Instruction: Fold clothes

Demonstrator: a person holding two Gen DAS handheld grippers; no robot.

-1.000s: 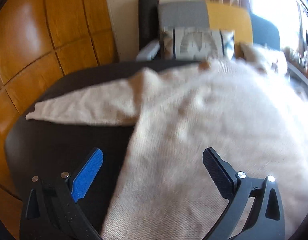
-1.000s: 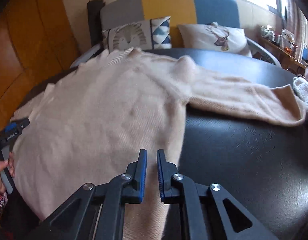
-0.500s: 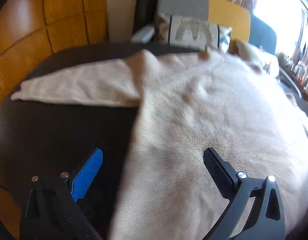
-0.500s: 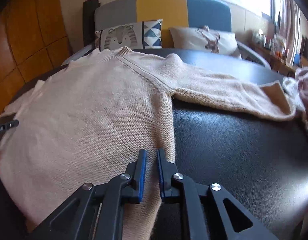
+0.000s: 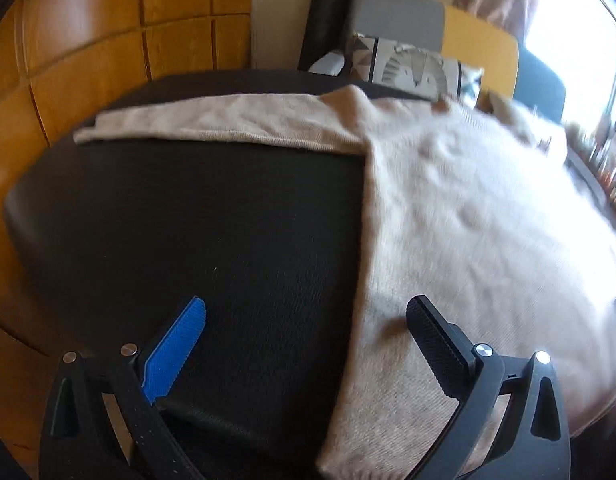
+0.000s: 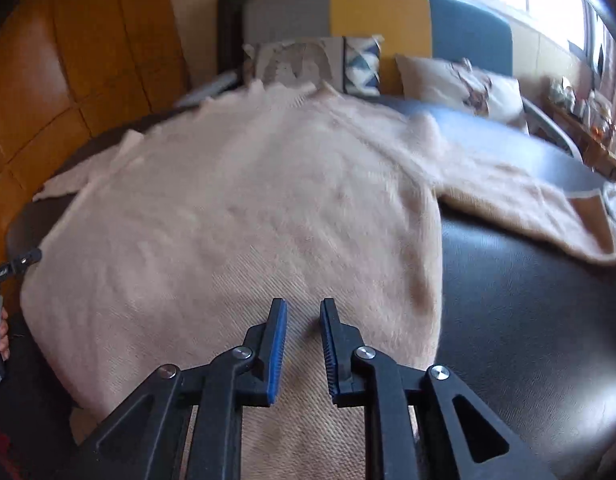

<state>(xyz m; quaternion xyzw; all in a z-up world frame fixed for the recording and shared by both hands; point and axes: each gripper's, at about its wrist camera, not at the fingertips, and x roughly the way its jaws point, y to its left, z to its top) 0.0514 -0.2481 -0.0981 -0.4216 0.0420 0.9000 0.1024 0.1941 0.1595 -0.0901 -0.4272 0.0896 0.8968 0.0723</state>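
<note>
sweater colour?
Pale beige knit, plain, no pattern. The sweater lies spread on the black table; right wrist view shows it best.

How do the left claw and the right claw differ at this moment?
The left claw is spread wide; the right claw has only a narrow gap. The left straddles the sweater side edge, one finger over the black table; the right sits wholly over knit. Neither holds anything.
</note>
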